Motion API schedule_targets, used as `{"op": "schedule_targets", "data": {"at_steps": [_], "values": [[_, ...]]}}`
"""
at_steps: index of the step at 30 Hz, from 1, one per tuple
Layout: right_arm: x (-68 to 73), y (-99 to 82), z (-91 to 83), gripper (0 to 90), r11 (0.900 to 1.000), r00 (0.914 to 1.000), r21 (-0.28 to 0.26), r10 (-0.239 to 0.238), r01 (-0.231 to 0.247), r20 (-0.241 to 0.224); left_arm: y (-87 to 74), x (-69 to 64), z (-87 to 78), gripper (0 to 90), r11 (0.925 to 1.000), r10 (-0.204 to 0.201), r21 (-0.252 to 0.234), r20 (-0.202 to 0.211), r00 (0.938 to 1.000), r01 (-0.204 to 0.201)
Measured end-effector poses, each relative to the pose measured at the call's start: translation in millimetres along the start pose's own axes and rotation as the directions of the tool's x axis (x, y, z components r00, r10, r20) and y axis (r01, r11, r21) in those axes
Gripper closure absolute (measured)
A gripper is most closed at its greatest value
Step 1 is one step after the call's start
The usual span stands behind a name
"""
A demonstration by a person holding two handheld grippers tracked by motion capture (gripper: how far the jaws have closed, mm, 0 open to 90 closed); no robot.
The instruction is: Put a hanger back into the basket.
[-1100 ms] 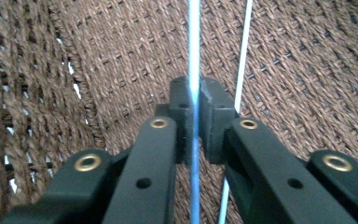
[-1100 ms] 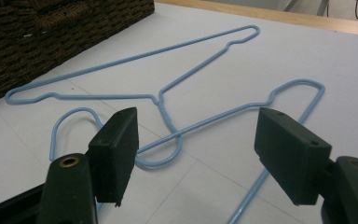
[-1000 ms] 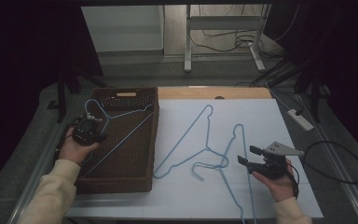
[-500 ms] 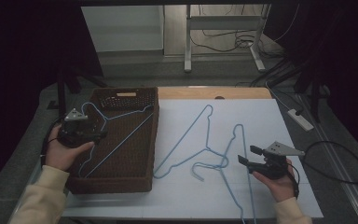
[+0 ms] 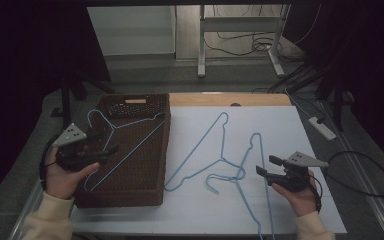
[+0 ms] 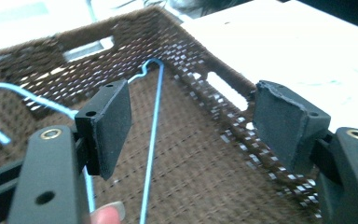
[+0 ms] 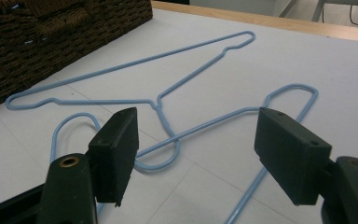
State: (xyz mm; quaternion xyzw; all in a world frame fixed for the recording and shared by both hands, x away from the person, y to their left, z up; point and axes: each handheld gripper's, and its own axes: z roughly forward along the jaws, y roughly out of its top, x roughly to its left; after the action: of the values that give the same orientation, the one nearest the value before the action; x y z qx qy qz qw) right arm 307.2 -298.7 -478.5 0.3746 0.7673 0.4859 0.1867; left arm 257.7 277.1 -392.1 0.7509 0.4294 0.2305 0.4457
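Now, the scene by parts.
Left gripper (image 5: 96, 150): held above the left edge of the basket, jaws wide apart with nothing pressed between the pads; they have just been opening. In the left gripper view the pads (image 6: 111, 126) stand clear on either side of a blue wire, touching neither it nor the weave.
Right gripper (image 5: 269, 166): held low over the white sheet at the right, jaws spread wide and empty. In the right gripper view the pads (image 7: 116, 149) frame the crossing of the two hangers on the sheet without touching them.
Hanger in basket (image 5: 130, 131): a light-blue wire hanger lying inside the basket, its hook toward the far-left corner and one long side running diagonally across the floor of the basket. It is free of the left gripper.
Basket (image 5: 145, 197): dark brown, woven, rectangular, with handle slots in its end walls; it sits on the left part of the counter, its right wall touching the edge of the sheet.
Hangers on sheet: one hanger (image 5: 205, 147) lies flat near the basket, and a second hanger (image 5: 255, 150) lies to its right; the two overlap near the first one's hook.
White sheet (image 5: 280, 125): covers most of the counter (image 5: 260, 99), whose wooden far edge shows beyond it.
Hands: the left hand (image 5: 65, 175) and right hand (image 5: 300, 197) each grasp a gripper from below, in cream sleeves.
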Motion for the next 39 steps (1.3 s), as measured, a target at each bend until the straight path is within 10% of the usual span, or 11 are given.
{"op": "schedule_targets", "data": {"at_steps": [21,39], "values": [[0.3,0.3,-1.6,31.0,0.9999,0.9999,0.005,-0.010,0.010,-0.007,-7.5,-64.5,22.9,28.8,0.9974,0.057,-0.052,0.132,0.9896,-0.051],[-1.7,-0.1,-4.8,31.0,0.9998,0.9998,0.005,-0.017,0.017,-0.008,-10.8,-78.4,37.9,29.1,0.9964,0.069,-0.059,0.160,0.9847,-0.061]]}}
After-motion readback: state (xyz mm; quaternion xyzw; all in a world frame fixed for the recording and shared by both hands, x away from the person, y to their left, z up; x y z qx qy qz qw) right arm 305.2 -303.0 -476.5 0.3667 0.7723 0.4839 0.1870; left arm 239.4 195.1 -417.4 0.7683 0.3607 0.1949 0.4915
